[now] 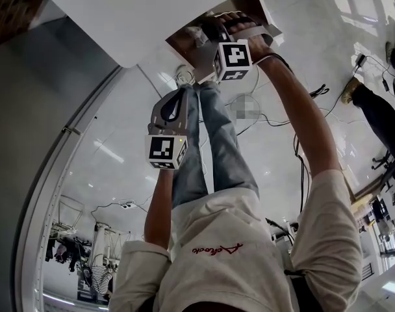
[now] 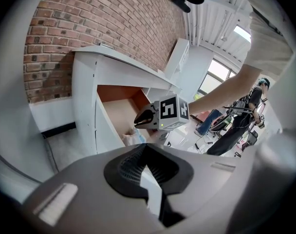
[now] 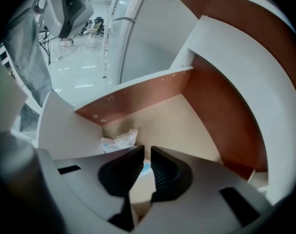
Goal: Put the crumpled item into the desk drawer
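The left tongs (image 2: 146,147) hung closed and empty outside the drawer (image 3: 138,95). The right tongs (image 3: 145,152) stood slightly apart over it, holding nothing. The crumpled wad (image 3: 120,140) lay in the drawer's corner. It was likely light and soft, best pinched by a fold.

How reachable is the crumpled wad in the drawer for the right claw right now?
Probably yes: the right claw hangs just above the wad in the open drawer, with nothing between them.
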Demonstrator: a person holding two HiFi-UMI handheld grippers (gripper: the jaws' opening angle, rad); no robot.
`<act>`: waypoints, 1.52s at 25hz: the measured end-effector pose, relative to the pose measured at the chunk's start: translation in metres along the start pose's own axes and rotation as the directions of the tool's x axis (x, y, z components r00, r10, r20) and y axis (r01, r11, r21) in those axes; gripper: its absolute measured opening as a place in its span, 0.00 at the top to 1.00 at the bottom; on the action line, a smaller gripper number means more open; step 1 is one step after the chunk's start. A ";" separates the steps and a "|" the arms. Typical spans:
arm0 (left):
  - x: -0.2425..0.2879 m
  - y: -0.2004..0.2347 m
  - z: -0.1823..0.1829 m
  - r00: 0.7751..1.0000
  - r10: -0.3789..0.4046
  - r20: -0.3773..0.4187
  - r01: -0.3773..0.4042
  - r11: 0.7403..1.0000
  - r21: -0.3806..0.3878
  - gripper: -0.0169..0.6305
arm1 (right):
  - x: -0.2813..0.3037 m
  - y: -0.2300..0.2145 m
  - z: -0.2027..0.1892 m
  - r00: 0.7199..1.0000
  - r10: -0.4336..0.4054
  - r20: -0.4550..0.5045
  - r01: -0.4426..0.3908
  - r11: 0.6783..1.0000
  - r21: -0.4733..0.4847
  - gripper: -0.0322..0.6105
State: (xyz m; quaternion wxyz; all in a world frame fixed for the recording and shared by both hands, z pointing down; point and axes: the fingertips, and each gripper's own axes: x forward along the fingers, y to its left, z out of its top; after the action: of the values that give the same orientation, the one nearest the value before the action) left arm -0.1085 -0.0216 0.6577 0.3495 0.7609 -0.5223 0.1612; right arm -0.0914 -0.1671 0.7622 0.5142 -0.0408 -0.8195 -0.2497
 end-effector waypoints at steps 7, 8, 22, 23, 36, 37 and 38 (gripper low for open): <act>-0.002 -0.009 0.002 1.000 -0.009 0.007 0.009 1.000 0.019 0.96 | -0.018 -0.003 -0.004 0.999 -0.048 0.009 0.047 0.994 0.094 0.93; -0.002 -0.010 0.002 1.000 -0.011 0.008 0.011 1.000 0.024 0.96 | -0.021 -0.005 -0.004 0.998 -0.064 0.013 0.062 0.990 0.129 0.93; -0.006 -0.030 0.023 0.999 -0.040 0.023 0.038 0.995 0.091 0.96 | -0.112 -0.012 -0.006 0.937 -0.345 0.051 0.194 0.636 0.747 0.93; -0.007 -0.032 0.023 0.999 -0.043 0.021 0.041 0.995 0.096 0.96 | -0.118 -0.005 -0.006 0.935 -0.350 0.050 0.189 0.612 0.768 0.93; -0.018 -0.059 0.053 0.997 -0.065 0.040 0.058 0.985 0.163 0.96 | -0.200 0.036 0.008 0.900 -0.437 0.015 0.183 0.408 0.894 0.93; -0.019 -0.060 0.057 0.997 -0.063 0.043 0.055 0.984 0.168 0.96 | -0.207 0.035 0.008 0.896 -0.444 0.015 0.185 0.403 0.896 0.93; -0.021 -0.061 0.060 0.997 -0.061 0.047 0.052 0.984 0.171 0.96 | -0.213 0.034 0.009 0.894 -0.449 0.016 0.186 0.402 0.897 0.93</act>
State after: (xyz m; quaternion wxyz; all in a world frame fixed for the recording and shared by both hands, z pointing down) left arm -0.0687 -0.0365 0.5807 0.2740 0.8065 -0.4938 0.1751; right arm 0.0119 -0.0928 0.5876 0.2933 0.3548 -0.8796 0.1199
